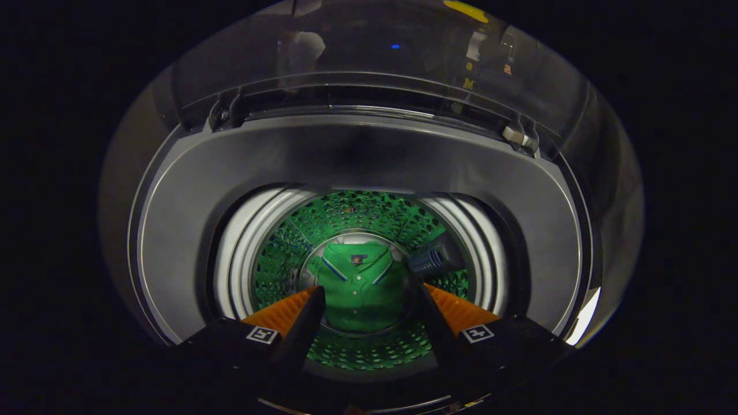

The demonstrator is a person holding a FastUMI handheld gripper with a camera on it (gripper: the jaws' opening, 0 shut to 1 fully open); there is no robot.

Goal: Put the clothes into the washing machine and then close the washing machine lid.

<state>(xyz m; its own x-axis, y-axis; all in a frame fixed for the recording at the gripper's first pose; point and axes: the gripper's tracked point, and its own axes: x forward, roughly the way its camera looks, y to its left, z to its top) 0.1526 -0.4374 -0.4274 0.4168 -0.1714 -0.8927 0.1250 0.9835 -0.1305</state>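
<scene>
I look straight down into the open washing machine (357,155). A folded green polo shirt (360,291) lies flat on the bottom of the perforated drum (357,216), which glows green around it. My gripper (364,285) hangs open above the drum mouth, its two fingers spread to either side of the shirt and well above it. Nothing is held between them. The transparent lid (375,52) stands raised beyond the opening, hinged at the far side of the grey top rim.
A broad grey collar (173,230) rings the drum mouth, with a white inner ring (239,248) below it. A small ribbed grey part (429,259) sits on the drum wall beside the shirt. Lid hinges (519,135) stand at the far rim.
</scene>
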